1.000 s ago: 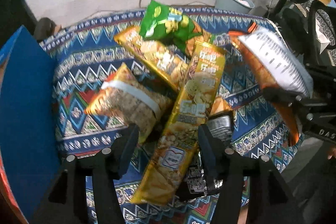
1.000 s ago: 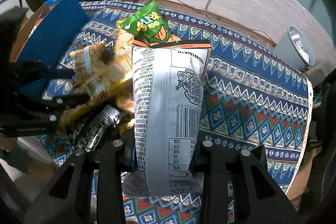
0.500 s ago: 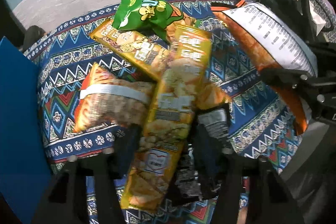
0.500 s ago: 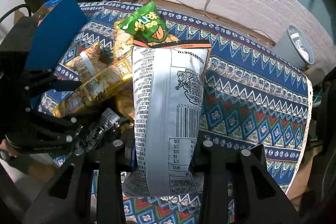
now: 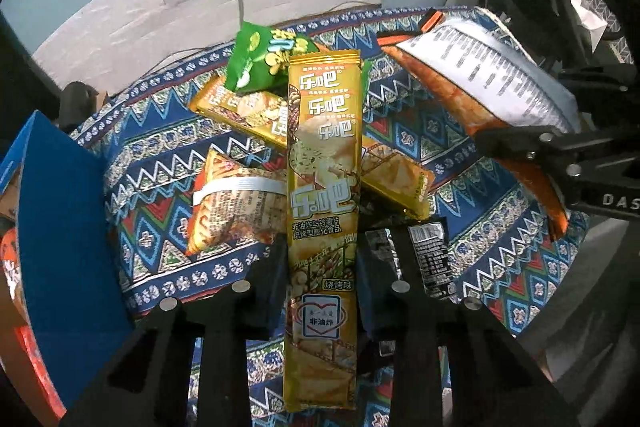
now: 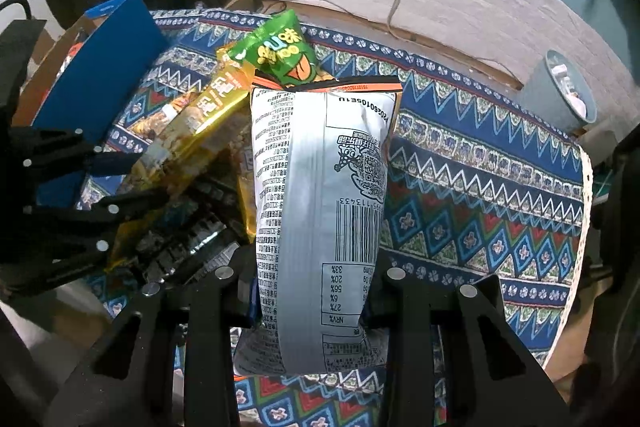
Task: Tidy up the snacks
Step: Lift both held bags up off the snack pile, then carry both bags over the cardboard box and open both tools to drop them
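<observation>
Two tongs grip bags: left tongs [image 5: 320,259], jaws just closing, pinch the gold packet [image 5: 324,187] at six o'clock; right tongs [image 6: 312,287] clamp the white bag [image 6: 320,207]. The slack packet may slip or snag neighbours on the table [image 5: 500,267].

Gold chip pack [image 5: 322,163]: "乐吧", "非油炸", "烧烤味". Green bag [image 6: 282,53], 12 o'clock: "U味". Right gripper arm [image 5: 618,201], 3 o'clock: "DAS".

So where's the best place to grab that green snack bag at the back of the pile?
Take the green bag by its upper free edge, coming from above at the far side. It lies on top of the gold packs, so that edge is clear, while its near end is hidden behind the held gold pack.
</observation>
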Action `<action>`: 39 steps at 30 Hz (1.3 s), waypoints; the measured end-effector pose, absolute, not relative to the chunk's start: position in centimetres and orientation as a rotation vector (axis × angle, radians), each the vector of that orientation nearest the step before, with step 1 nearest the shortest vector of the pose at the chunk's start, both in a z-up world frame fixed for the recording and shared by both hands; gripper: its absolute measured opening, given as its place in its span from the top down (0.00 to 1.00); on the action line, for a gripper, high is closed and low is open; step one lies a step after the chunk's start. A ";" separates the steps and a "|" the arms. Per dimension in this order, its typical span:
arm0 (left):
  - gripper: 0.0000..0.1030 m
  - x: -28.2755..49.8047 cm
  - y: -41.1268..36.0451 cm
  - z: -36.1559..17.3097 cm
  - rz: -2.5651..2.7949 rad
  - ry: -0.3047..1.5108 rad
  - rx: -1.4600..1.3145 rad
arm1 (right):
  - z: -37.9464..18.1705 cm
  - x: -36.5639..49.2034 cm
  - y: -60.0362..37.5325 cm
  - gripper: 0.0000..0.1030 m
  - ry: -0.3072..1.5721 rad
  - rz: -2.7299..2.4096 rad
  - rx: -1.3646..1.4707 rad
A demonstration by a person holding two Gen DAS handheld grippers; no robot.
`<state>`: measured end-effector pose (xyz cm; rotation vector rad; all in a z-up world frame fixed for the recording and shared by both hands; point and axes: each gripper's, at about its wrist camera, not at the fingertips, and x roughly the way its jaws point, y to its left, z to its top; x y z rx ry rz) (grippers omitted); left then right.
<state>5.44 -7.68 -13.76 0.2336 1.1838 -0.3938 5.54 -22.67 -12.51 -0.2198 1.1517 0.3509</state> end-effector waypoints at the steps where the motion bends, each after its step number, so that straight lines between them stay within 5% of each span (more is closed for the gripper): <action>1: 0.70 5.3 -7.5 -13.5 -0.391 1.182 0.230 | -12.4 5.5 -22.6 0.67 1.149 0.352 -0.220; 39: 0.70 2.2 2.7 -2.6 -0.207 0.962 0.136 | -5.8 5.7 -13.7 0.67 1.012 0.484 -0.235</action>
